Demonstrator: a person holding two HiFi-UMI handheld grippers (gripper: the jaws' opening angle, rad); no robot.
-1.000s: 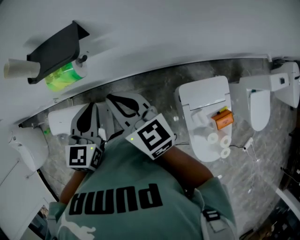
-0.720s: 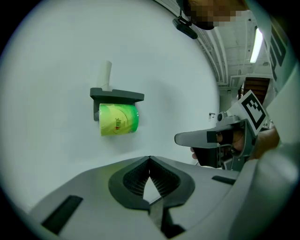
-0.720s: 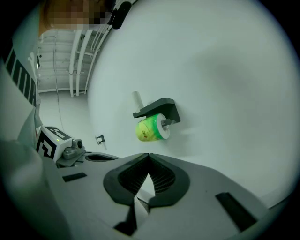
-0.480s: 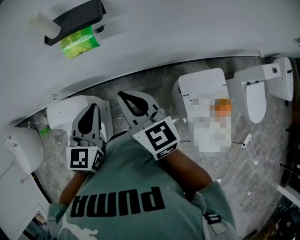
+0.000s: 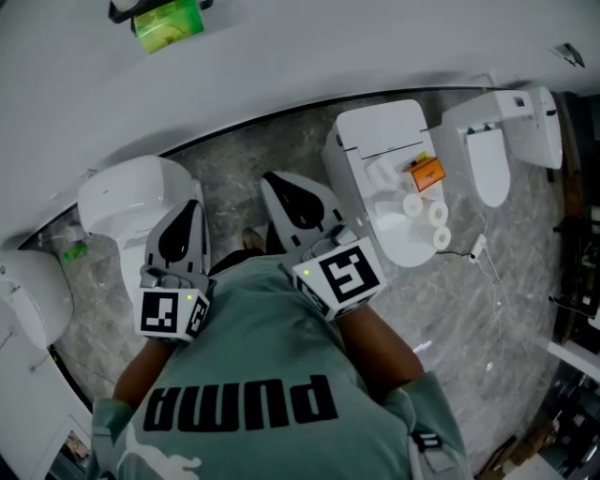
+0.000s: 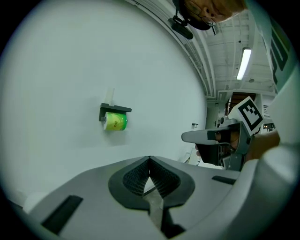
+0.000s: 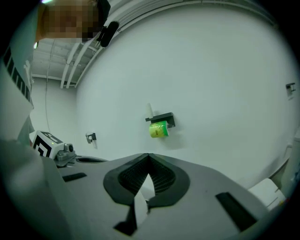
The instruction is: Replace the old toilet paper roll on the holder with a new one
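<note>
1. Bright green cylindrical toilet paper roll (image 5: 169,21) (image 6: 115,122) (image 7: 159,129): you see it hung directly beneath the holder, its long axis level and running along the white wall (image 6: 61,70).
2. Black flat-topped wall holder (image 5: 131,7) (image 6: 115,110) (image 7: 161,118): it is fixed to the wall, its shelf-like top covering the roll. A slim pale piece (image 6: 111,96) stands up from one end of it.
3. Three small white paper rolls (image 5: 437,214): they sit clustered, nearly touching, on the closed white toilet lid (image 5: 375,131) to your right in the head view. Their round ends face you, and they are well apart from the holder.
</note>
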